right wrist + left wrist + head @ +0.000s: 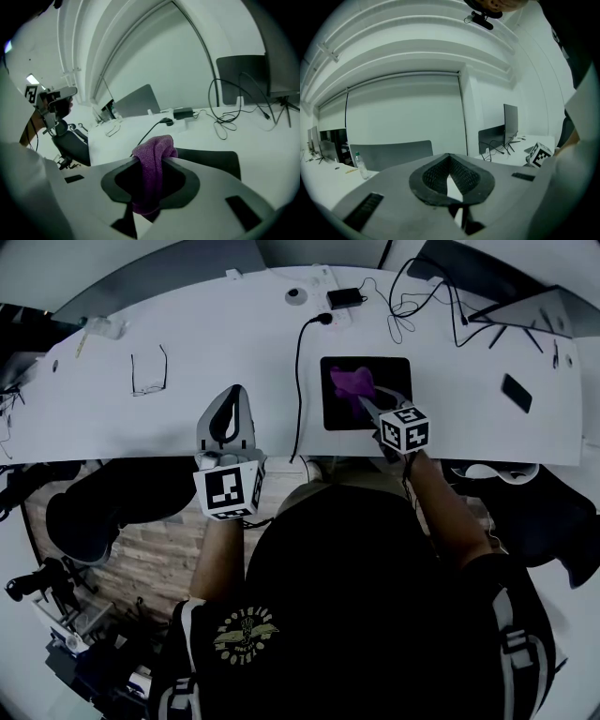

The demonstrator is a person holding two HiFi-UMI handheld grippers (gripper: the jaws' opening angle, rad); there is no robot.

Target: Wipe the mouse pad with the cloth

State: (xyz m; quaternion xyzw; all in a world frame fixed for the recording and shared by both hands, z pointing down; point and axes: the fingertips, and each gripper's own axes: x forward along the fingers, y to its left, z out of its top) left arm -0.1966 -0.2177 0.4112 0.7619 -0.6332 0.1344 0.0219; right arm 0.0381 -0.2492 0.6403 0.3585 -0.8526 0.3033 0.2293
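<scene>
So the black square mouse pad (339,414) sits on the white table (187,343), a bit in from the near edge. The purple terry cloth (352,382) is bunched over the pad's 11 o'clock corner. The right claw (367,401) comes in from 5 o'clock and is clenched on it. In the right gripper view a fold of cloth is pinched between the jaws, with a lump sticking out past the tips. Can't really tell if the cloth is pressed down on the pad or just hanging over it.

The left claw (232,395) is way off at 9 o'clock by the near table edge, jaws together with nothing in them and pointing up at the room.

My read: we're in the wiping step, at the start of a stroke, since most of the pad is bare.

The next move needs the cloth pushed flat and dragged toward 3 and 5 o'clock in overlapping passes. A wad that small covers a narrow strip each time.

Watch the black power cable (299,381) running just off the pad's 9 o'clock edge. Nothing's pinning the pad down either, so it might slide.
</scene>
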